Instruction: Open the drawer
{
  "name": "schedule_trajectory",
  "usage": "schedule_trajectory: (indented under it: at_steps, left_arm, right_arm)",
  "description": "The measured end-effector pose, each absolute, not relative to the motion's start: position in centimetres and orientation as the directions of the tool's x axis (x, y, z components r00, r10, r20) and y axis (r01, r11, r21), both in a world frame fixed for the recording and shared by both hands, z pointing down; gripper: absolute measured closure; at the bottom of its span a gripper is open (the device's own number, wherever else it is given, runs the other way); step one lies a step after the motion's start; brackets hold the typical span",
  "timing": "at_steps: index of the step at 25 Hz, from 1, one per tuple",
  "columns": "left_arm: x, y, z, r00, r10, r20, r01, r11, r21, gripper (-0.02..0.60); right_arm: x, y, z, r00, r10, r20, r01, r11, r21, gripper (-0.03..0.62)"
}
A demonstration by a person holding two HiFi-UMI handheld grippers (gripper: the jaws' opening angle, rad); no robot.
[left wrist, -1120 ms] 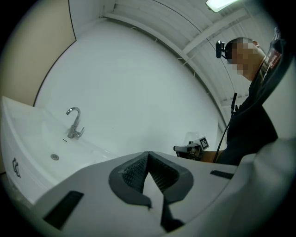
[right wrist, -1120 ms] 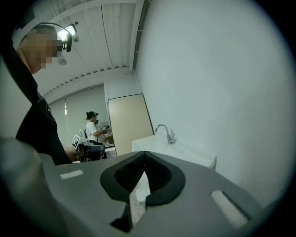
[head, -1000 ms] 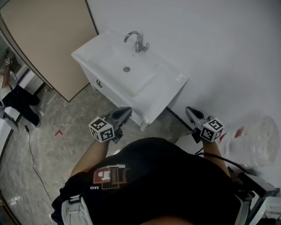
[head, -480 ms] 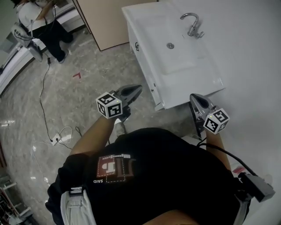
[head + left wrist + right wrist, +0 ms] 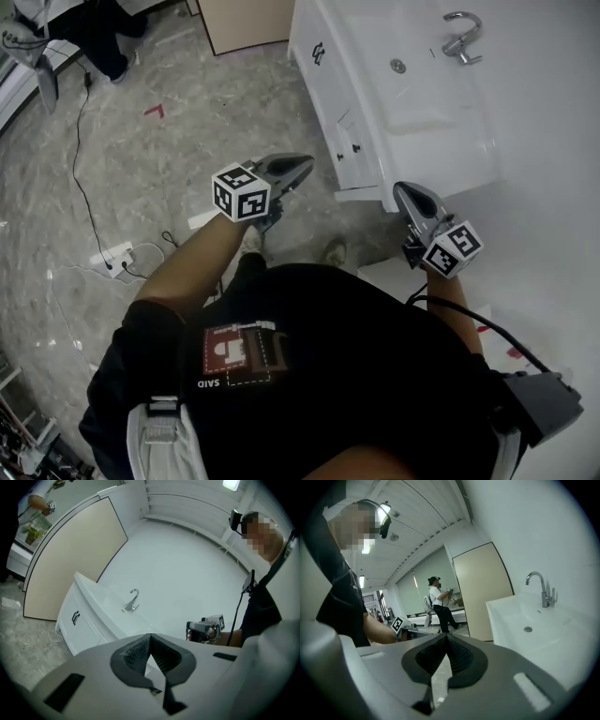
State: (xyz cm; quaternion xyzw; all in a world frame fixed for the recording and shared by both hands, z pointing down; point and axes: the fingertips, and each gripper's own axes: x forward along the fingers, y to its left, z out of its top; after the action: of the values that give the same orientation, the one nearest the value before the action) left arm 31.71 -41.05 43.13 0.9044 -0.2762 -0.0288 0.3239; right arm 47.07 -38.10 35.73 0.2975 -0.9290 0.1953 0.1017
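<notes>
Head view looks down at a white cabinet (image 5: 330, 94) by the wall, with a sink (image 5: 422, 84) and a tap (image 5: 461, 37) on top. Low on its front are two small dark knobs (image 5: 357, 147). I think that part is the drawer (image 5: 349, 131), and it looks closed. Further along the front is a dark handle (image 5: 319, 53).

The left gripper (image 5: 302, 169) is near the cabinet front but not touching it. The right gripper (image 5: 403, 195) is just by the corner of the sink top, and I cannot tell if it touches. In the left gripper view and the right gripper view, both pairs of jaws are pressed together with nothing in them.

What could go wrong? Jaws pressed together cannot grab a knob, so they need to open first. The knobs are tiny, so the jaws could slip off when pulling. The sink top sticks out over the drawer, so a gripper could bump it. The person's shoe (image 5: 333, 251) is close to the cabinet, so the drawer could hit the leg. A cable (image 5: 77, 178) lies on the floor and could trip a foot stepping back.
</notes>
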Motion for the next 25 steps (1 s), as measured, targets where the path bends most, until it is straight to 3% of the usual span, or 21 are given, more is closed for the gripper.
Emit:
schedule_trajectory:
  at_steps: [14, 25]
  left_arm:
    - [29.9, -42.4, 55.9, 0.827, -0.526, 0.198, -0.508, -0.550, 0.663, 0.586]
    - [34.6, -47.5, 69.4, 0.832, -0.531, 0.159, -0.441, -0.460, 0.770, 0.586]
  right_arm:
    - [36.9, -35.7, 48.3, -0.880, -0.263, 0.396, -0.413, 0.836, -0.362, 0.599]
    - [38.4, -33.5, 60.5, -0.843, -0.240, 0.481, -0.465, 0.774, -0.430, 0.599]
